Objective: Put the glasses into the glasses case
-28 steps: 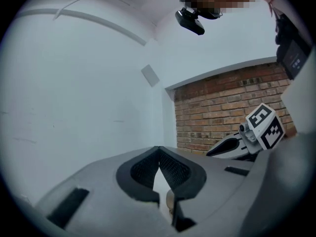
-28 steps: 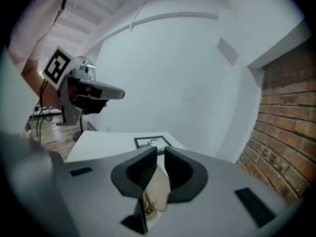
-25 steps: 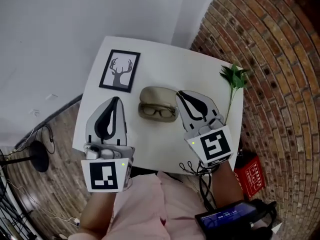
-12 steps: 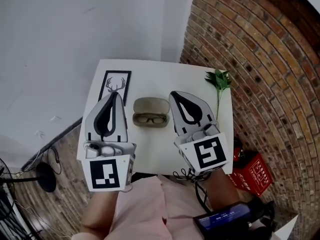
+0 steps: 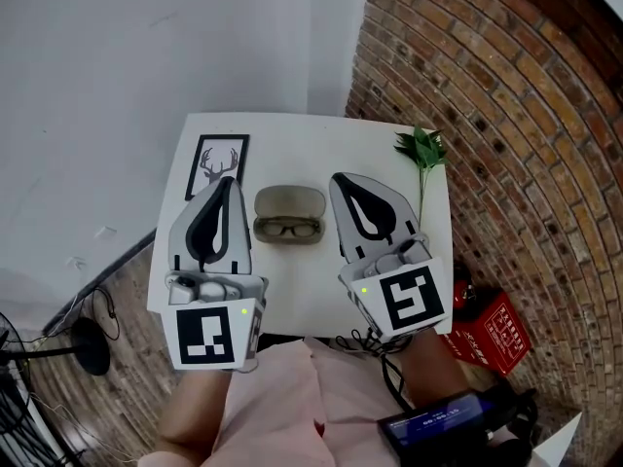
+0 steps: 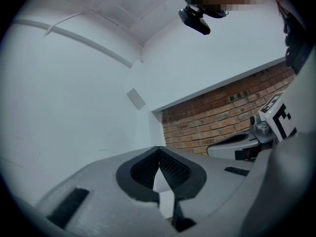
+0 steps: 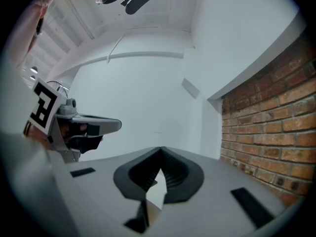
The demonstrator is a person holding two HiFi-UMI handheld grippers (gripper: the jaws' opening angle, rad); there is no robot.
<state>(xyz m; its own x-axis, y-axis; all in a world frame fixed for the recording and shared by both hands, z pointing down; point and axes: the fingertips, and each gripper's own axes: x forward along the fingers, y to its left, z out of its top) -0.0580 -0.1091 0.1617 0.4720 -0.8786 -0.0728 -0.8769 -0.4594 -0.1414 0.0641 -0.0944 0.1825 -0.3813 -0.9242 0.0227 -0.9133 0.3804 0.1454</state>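
Head view: both grippers closed and empty above a table where glasses lie in an open case.
Ribbed black pads press together on the left gripper [image 5: 225, 183] and right gripper [image 5: 341, 179], gripping nothing, either side of centre frame. Between them, dark-rimmed glasses [image 5: 288, 229] rest inside the rounded, olive clamshell glasses case [image 5: 289, 202] on the smooth white table [image 5: 292, 144]. The lid stands open; a careless push to close it could slide the slick case or pinch a temple arm.

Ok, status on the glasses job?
Left gripper shut, empty. Right gripper shut, empty. Dark-framed glasses lying in open beige oval case on white table. Nothing in the way.
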